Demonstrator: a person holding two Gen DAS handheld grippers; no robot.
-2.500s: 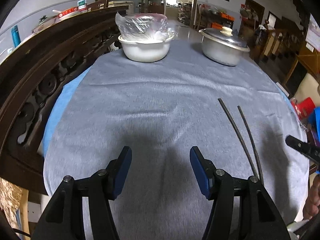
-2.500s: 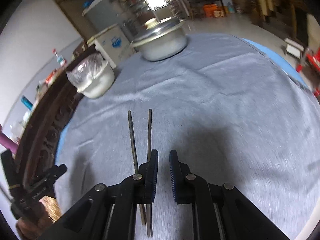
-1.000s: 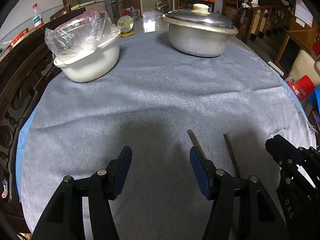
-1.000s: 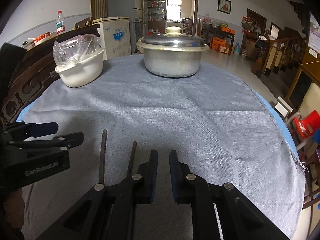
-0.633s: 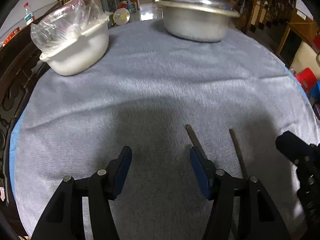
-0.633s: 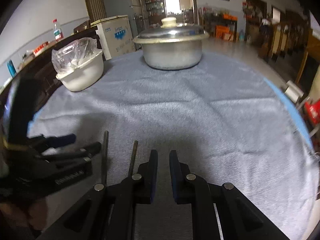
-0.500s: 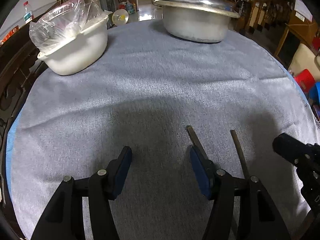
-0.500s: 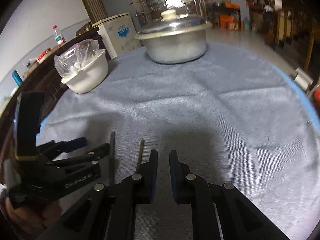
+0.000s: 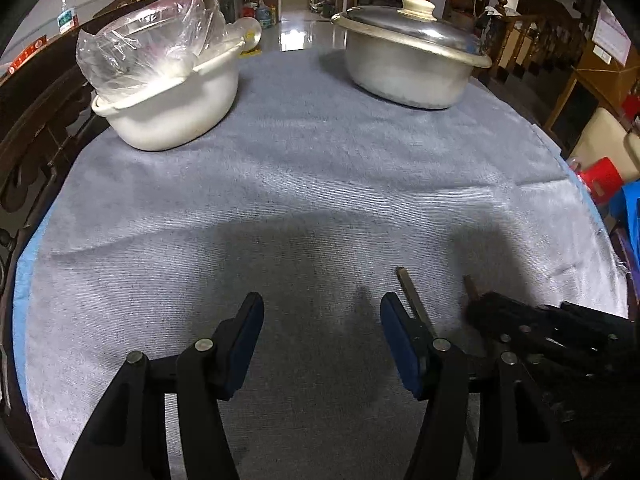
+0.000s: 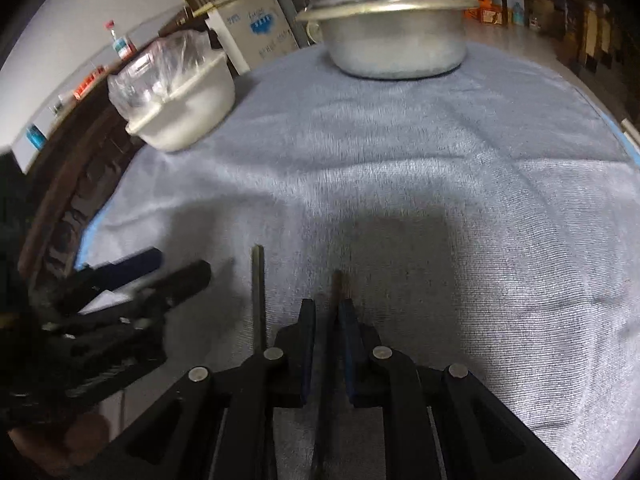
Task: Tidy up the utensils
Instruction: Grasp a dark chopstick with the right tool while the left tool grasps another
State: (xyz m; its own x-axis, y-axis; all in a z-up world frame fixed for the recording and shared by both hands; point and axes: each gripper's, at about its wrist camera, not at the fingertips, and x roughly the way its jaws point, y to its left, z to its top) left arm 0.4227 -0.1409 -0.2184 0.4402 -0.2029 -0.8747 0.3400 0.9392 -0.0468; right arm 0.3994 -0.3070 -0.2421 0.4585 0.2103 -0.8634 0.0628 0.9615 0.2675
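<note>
Dark chopstick (image 10: pixel 337 280) sits between our right gripper's (image 10: pixel 327 312) nearly-closed fingers, left gripper (image 9: pixel 322 316) spread; next, we clamp.

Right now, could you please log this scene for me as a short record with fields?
surface: grey cloth over the table
utensils: two dark chopsticks, lying side by side, apart
left chopstick: on the cloth, outside both grippers
right chopstick: runs between the right gripper's pads
left gripper: open, empty, beside the chopsticks
right gripper: nearly shut around the right chopstick; contact unclear
far left: white basin with a clear plastic bag in it
far right: lidded metal pot
</note>
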